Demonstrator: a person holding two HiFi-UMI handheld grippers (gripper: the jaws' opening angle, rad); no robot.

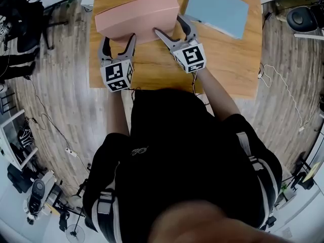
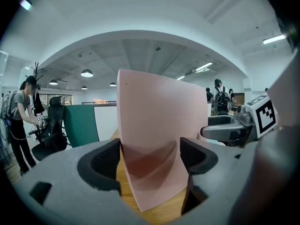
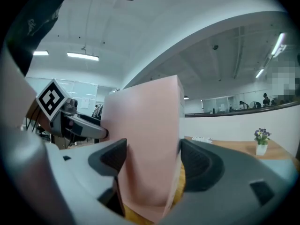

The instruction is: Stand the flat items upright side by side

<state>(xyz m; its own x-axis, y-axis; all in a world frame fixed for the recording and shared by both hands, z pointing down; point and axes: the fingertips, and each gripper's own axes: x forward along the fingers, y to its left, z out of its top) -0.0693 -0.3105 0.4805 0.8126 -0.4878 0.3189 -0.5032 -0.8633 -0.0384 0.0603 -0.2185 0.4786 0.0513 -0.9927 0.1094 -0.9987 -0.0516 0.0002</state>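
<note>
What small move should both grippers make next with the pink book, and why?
Probably tip the pink book fully upright on the table. The left gripper and right gripper each clamp an end, it is only tilted, and the blue book lies flat.

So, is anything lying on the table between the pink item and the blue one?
Nothing visible does. Between the pink item and the flat blue item shows only bare table, plus one finger of the right gripper at the pink item's edge.
</note>
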